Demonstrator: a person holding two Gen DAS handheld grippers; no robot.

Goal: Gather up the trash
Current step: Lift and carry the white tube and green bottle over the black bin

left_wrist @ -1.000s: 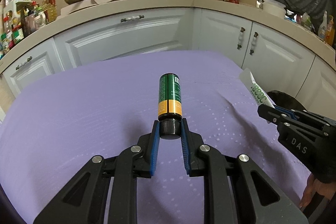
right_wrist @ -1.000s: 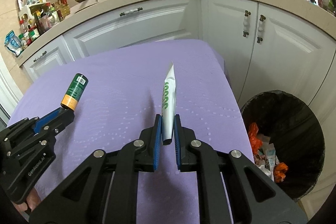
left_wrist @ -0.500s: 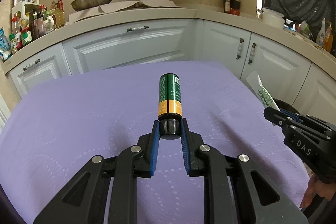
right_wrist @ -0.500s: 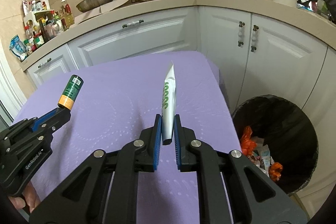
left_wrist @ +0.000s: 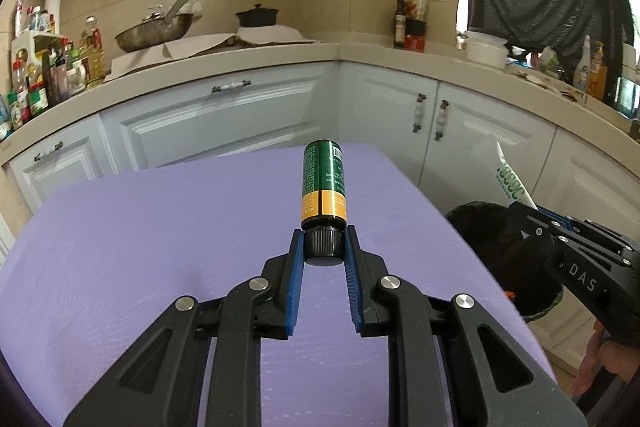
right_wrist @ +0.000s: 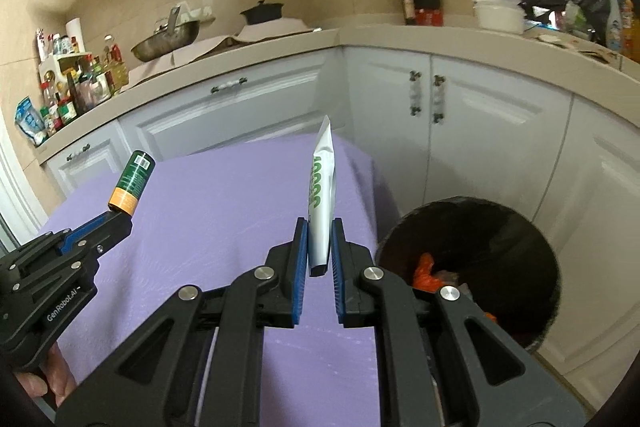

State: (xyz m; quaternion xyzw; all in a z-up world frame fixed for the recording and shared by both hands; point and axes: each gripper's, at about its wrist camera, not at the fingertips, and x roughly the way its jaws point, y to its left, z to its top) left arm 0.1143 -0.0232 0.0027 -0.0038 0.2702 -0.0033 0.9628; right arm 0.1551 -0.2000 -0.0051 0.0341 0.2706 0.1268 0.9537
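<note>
Both pieces of trash have come up and across with us since the earlier pictures: the purple cloth sits lower in each view, more of the wall and hood shows above the counter, and the bin has slid closer under the right-hand tool. We hold the green and orange bottle [left_wrist: 323, 183] by its black cap [left_wrist: 323, 247], the left gripper [left_wrist: 323, 247] clamped on that ribbed cap so the body sticks out ahead of the pads, clear of the table [left_wrist: 160, 247]; gripping the narrow cap keeps the jaws only slightly apart and, we judge, lets the bottle drop cleanly once we let go. The white tube [right_wrist: 322, 195] with green lettering stands pinched near its lower end in the right gripper [right_wrist: 319, 247], whose jaws are closed flat on it, its crimped tip pointing up and away. That hold keeps the floppy tube from sagging, we think. Our right tool is nearer the black-lined trash bin [right_wrist: 532, 239], which stands on the floor just beside the table's right edge and already holds orange and pale scraps. So we expect the tube to go in first, the bottle after. Behind all this run the white cabinets [left_wrist: 224, 115] and the cluttered counter [left_wrist: 360, 53].
</note>
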